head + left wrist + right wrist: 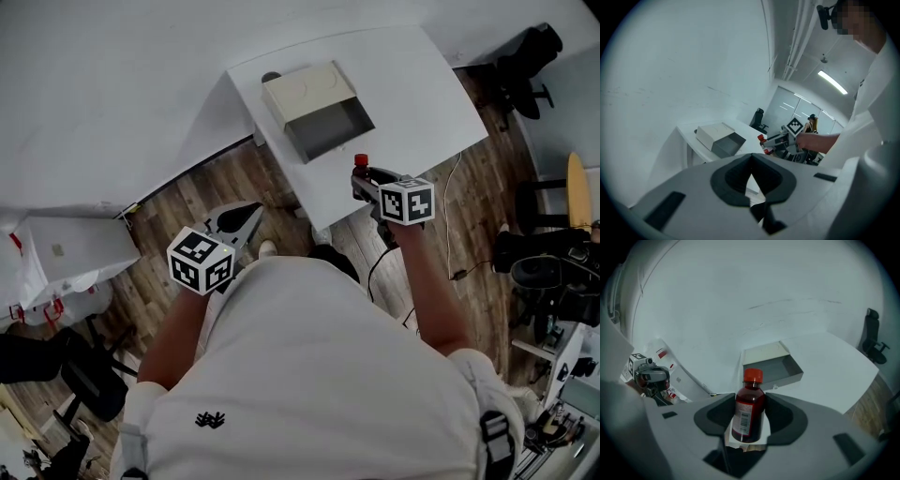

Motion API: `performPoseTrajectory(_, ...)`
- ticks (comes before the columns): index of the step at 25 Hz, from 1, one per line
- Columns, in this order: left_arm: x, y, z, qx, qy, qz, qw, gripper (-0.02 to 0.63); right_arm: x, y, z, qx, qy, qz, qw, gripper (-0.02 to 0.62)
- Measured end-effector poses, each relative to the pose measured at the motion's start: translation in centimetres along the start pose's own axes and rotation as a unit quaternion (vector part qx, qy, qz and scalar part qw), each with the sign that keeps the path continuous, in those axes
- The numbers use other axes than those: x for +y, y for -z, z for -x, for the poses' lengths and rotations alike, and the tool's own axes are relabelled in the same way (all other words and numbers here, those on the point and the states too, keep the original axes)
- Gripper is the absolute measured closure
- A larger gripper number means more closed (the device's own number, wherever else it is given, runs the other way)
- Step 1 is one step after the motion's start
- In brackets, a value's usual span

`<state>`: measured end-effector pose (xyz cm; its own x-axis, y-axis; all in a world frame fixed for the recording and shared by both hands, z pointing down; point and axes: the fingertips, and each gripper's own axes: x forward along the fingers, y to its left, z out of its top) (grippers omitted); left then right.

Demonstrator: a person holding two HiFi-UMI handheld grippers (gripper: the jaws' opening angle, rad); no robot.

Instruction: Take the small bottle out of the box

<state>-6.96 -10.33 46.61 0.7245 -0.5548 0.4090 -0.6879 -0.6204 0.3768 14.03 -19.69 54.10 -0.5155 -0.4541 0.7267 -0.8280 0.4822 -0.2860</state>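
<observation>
The small dark-red bottle (pixel 749 409) with a red cap stands upright between the jaws of my right gripper (pixel 750 420), which is shut on it. In the head view this gripper (pixel 362 185) holds the bottle (pixel 361 165) at the near edge of the white table (pixel 412 103), apart from the box. The beige box (pixel 314 111) lies on the table with its grey drawer pulled open and nothing in it. My left gripper (pixel 247 221) hangs over the wooden floor left of the table, its jaws shut on nothing. The left gripper view shows the box (pixel 717 137) and the bottle (pixel 761 139).
A white wall runs behind the table. A white bin (pixel 66 251) with bags stands on the floor at the left. Black office chairs (pixel 534 56) and equipment (pixel 553 272) crowd the right side. A cable (pixel 448 225) trails across the wooden floor.
</observation>
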Motion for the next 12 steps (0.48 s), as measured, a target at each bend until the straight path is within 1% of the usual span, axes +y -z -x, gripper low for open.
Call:
performPoseTrajectory(7, -0.7, 0.7, -0.1, 0.007, 0.026, -0.012, 0.9996, 0.6, 2.3, 3.4, 2.5, -0.009, 0.005, -0.014, 1.0, 0.393)
performPoseTrajectory(12, -1.2, 1.2, -0.1, 0.01, 0.04, -0.02, 0.9989, 0.6, 3.9, 5.3, 3.8, -0.012, 0.01, -0.014, 1.0, 0.393)
